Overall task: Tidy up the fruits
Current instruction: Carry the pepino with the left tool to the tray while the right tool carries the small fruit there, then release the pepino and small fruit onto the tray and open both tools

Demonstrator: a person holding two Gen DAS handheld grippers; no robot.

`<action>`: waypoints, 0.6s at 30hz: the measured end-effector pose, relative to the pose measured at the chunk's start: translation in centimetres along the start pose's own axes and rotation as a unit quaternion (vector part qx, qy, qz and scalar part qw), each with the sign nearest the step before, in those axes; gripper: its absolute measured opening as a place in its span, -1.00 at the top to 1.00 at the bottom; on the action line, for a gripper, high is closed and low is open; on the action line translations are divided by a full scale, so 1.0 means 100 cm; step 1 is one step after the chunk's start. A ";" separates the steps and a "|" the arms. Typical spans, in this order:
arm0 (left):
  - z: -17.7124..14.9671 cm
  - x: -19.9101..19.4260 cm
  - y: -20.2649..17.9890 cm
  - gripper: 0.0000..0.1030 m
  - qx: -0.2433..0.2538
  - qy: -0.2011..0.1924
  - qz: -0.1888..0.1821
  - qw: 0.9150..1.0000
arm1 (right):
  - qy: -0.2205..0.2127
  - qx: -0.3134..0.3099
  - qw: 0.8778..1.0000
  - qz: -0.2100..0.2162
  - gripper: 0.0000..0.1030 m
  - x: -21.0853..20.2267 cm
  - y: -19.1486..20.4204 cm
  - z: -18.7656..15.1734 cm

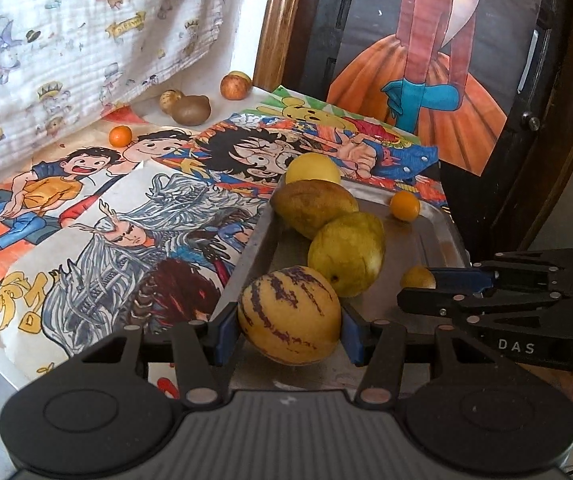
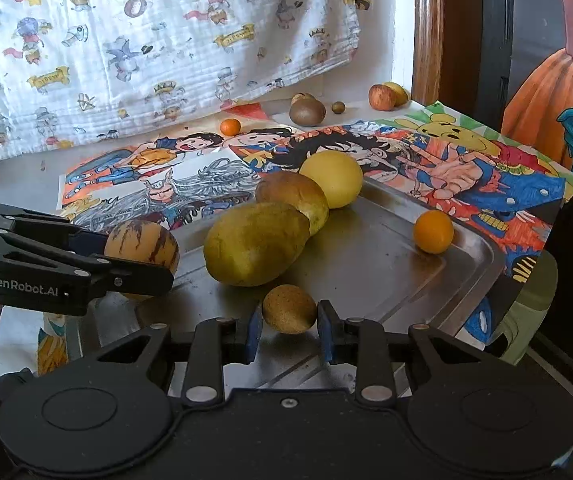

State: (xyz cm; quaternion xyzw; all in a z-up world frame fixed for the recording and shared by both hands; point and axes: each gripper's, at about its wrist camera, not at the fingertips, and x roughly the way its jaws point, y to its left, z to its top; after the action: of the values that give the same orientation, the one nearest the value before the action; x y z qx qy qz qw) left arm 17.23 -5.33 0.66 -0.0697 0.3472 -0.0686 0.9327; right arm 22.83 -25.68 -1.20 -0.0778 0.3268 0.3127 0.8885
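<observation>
My left gripper (image 1: 289,326) is shut on a yellow melon with purple stripes (image 1: 290,314), held over the near left corner of the steel tray (image 1: 438,236). My right gripper (image 2: 289,326) is shut on a small round brown fruit (image 2: 289,309) just above the tray's (image 2: 386,276) near part. In the right wrist view the left gripper (image 2: 142,276) and its striped melon (image 2: 142,246) show at the left. On the tray lie a green pear (image 1: 346,254), a brownish pear (image 1: 312,206), a yellow round fruit (image 1: 312,168) and a small orange (image 1: 405,206).
Colourful drawings (image 1: 126,216) cover the table. At the back lie a small orange (image 1: 120,136), a kiwi (image 1: 191,110), a brown round fruit (image 1: 170,100) and a red apple (image 1: 235,87). A patterned cloth (image 1: 66,40) hangs behind; a framed picture (image 1: 426,60) stands at the right.
</observation>
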 end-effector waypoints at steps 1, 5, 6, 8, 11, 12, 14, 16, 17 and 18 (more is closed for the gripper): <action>0.000 0.001 -0.001 -0.10 0.001 0.001 0.000 1.000 | 0.000 0.000 1.000 -0.001 0.39 0.001 0.000 -0.001; -0.001 0.003 -0.002 -0.10 0.000 0.004 -0.003 1.000 | 0.002 0.001 1.000 -0.002 0.39 0.002 -0.001 -0.002; -0.002 0.003 -0.002 -0.10 0.000 0.005 -0.003 1.000 | 0.002 0.000 1.000 -0.003 0.39 0.002 -0.001 -0.002; -0.002 0.004 -0.002 -0.10 0.001 0.007 -0.003 1.000 | 0.002 -0.003 1.000 -0.005 0.38 0.002 -0.001 -0.003; -0.002 0.004 -0.002 -0.10 0.001 0.009 -0.004 1.000 | 0.001 -0.008 1.000 -0.007 0.38 0.002 0.000 -0.004; -0.002 0.004 -0.002 -0.10 0.001 0.010 -0.004 1.000 | 0.000 -0.009 1.000 -0.008 0.38 0.002 0.000 -0.005; -0.001 0.005 -0.002 -0.11 0.001 0.012 -0.005 1.000 | 0.000 -0.011 1.000 -0.009 0.38 0.002 0.001 -0.005; -0.001 0.005 -0.002 -0.11 -0.001 0.013 -0.006 1.000 | -0.001 -0.013 1.000 -0.011 0.37 0.001 0.002 -0.005; -0.001 0.005 -0.002 -0.11 -0.002 0.013 -0.006 1.000 | -0.001 -0.013 1.000 -0.011 0.37 0.001 0.002 -0.006; -0.001 0.005 -0.002 -0.11 -0.002 0.013 -0.006 1.000 | -0.001 -0.012 1.000 -0.011 0.36 0.001 0.003 -0.006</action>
State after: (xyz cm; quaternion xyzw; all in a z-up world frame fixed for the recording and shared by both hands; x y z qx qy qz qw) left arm 17.49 -5.59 0.29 -0.0727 0.3594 -0.0745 0.9274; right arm 22.41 -25.66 -1.66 -0.0922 0.3212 0.3068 0.8912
